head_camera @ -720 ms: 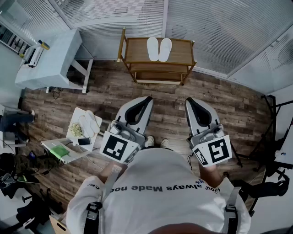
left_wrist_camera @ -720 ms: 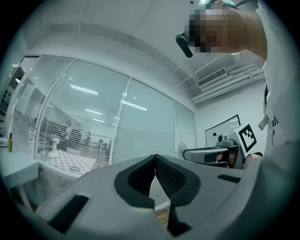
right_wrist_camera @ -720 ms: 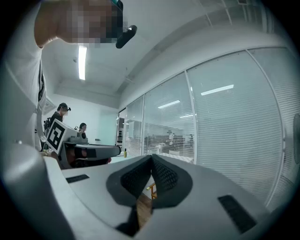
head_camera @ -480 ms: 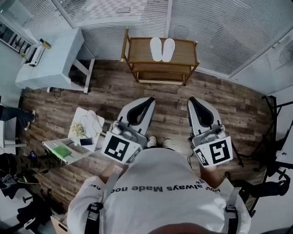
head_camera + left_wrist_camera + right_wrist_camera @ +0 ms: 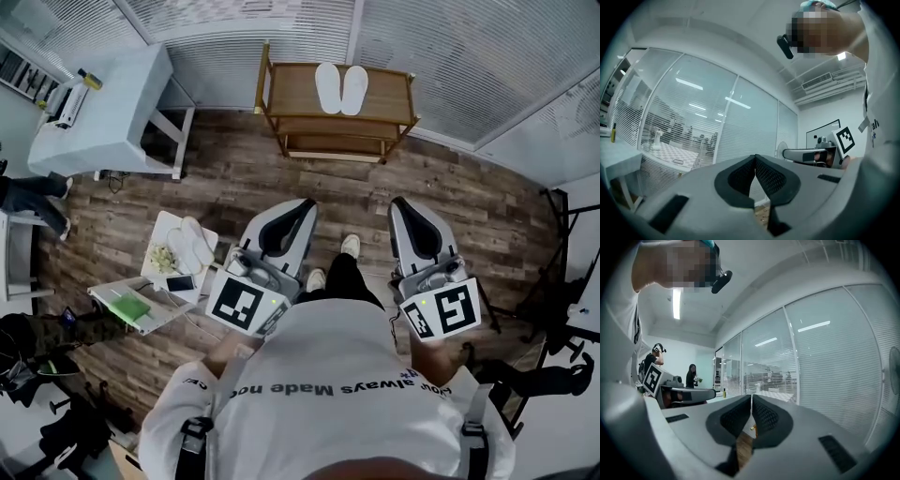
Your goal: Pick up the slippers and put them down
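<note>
A pair of white slippers (image 5: pixel 340 89) lies side by side on the top of a wooden rack (image 5: pixel 291 94) against the blinds at the far side. Both grippers are held level in front of the person's chest, well short of the rack. My left gripper (image 5: pixel 302 205) is shut with nothing between its pads; its jaw tips meet in the left gripper view (image 5: pixel 755 157). My right gripper (image 5: pixel 401 203) is shut and empty too, its pads together in the right gripper view (image 5: pixel 751 397). The slippers show in neither gripper view.
A white table (image 5: pixel 112 117) stands at the far left. On the floor to the left a low white board (image 5: pixel 167 234) carries another pale pair of slippers (image 5: pixel 195 246), a phone and a green item. Dark stand legs (image 5: pixel 553 281) are at the right. A person's legs show at the left edge.
The person has stepped toward the rack: a dark trouser leg and shoe now show between the grippers. The rack sits slightly further right in view. Both grippers stay shut.
</note>
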Motion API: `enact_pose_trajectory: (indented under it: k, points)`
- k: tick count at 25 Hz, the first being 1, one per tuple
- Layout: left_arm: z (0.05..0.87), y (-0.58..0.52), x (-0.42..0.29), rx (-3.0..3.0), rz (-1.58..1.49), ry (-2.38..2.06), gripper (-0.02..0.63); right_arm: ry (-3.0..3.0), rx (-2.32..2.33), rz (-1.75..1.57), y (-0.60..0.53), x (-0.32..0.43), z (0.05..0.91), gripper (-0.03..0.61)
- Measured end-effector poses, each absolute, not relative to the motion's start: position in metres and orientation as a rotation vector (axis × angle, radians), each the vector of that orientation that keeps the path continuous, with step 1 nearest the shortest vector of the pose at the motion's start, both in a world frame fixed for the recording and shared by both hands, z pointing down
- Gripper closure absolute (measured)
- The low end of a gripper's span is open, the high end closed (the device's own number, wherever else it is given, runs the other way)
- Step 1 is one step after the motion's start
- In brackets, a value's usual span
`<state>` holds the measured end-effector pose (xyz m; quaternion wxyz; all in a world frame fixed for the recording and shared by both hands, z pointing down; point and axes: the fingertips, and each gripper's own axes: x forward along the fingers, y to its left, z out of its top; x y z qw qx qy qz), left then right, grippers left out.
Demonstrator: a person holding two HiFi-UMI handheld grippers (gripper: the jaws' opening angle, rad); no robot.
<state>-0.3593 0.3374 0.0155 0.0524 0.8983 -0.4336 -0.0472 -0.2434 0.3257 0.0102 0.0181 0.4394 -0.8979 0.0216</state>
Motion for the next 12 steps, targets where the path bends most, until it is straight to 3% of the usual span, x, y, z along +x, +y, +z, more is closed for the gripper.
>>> enact_pose_trajectory:
  k: [12]
  points:
    - [0.024,0.273,-0.344,2.735,-0.12,-1.334,0.601,-2.795,1.321,0.024,0.261,-0.233,0.02,0.561]
